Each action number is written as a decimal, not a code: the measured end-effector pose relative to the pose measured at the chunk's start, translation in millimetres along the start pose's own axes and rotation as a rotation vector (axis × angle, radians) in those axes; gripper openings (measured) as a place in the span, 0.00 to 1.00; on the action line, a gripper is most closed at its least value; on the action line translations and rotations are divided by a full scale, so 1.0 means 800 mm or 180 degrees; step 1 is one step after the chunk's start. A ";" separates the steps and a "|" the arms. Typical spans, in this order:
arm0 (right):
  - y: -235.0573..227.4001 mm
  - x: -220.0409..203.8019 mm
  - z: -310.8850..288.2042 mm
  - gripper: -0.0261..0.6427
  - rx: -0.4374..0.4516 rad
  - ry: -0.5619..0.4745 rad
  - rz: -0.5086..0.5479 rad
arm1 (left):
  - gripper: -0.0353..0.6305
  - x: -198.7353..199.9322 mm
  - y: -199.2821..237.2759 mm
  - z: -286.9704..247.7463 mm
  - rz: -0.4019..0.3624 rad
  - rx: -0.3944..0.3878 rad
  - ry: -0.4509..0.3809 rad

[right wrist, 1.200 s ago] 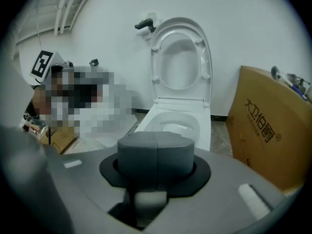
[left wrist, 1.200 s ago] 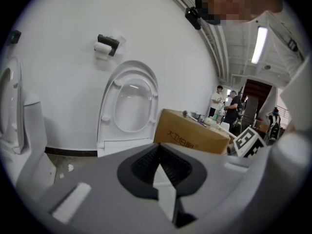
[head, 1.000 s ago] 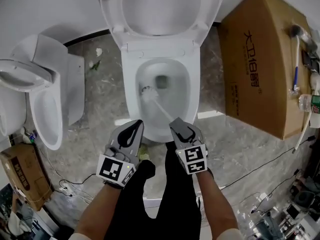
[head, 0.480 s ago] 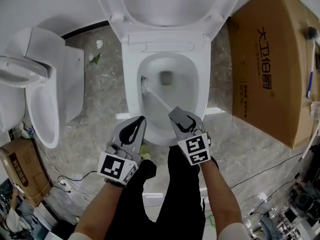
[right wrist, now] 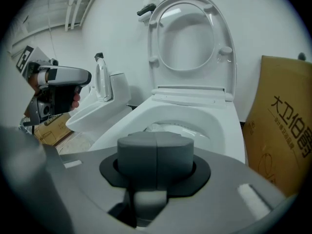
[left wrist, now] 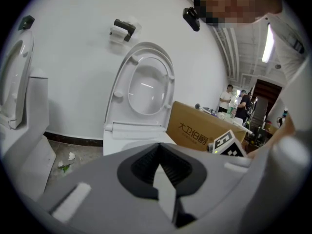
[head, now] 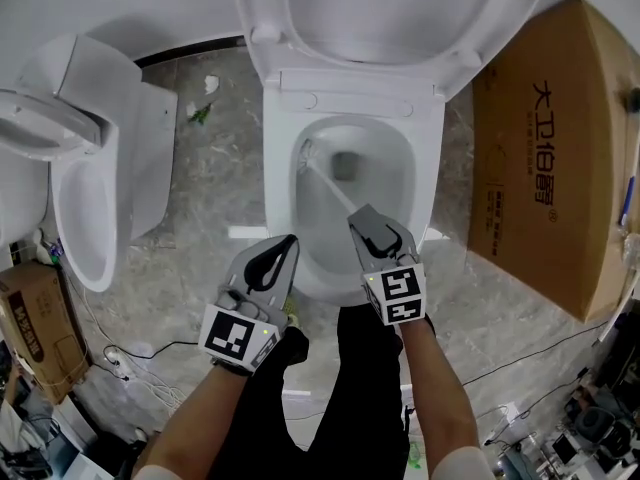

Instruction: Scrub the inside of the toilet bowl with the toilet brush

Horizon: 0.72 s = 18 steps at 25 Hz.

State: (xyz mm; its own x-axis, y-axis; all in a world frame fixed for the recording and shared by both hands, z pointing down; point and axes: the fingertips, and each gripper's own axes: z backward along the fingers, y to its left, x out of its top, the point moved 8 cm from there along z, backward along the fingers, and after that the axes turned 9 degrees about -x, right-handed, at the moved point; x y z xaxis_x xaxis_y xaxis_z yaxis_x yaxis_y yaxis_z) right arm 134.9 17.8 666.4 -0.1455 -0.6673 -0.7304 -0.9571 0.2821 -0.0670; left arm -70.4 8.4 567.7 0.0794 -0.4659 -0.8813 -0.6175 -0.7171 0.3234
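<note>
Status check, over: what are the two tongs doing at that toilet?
Right tongs shut on toilet brush, head at left inner wall of bowl. Left tongs shut, empty, by front edge. Seat raised, nothing blocking.

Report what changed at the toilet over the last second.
The head of the toilet brush slid from beside the drain up the left wall of the toilet bowl, toward the back. The right claw stays clamped on the brush handle; the left claw stays shut and empty near the front rim.
</note>
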 end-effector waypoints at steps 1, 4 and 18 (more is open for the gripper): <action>0.000 0.002 -0.001 0.28 -0.0029 -0.0017 0.0044 | 0.06 -0.001 0.001 0.000 0.0010 0.0004 -0.0007; -0.001 0.011 -0.005 0.28 -0.0156 -0.0048 0.0239 | 0.06 -0.003 0.004 -0.002 0.0049 0.0008 -0.0022; -0.028 0.019 0.008 0.28 -0.0691 0.0092 0.0800 | 0.06 0.009 -0.015 -0.013 0.0237 -0.0072 -0.0121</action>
State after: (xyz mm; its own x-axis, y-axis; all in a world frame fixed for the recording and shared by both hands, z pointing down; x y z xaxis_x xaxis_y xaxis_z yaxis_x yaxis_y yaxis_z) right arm 155.9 5.6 652.4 -0.3880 -0.6155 -0.6860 -0.9209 0.2890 0.2615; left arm -54.6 8.4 561.3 0.0038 -0.4986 -0.8668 -0.6027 -0.6928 0.3959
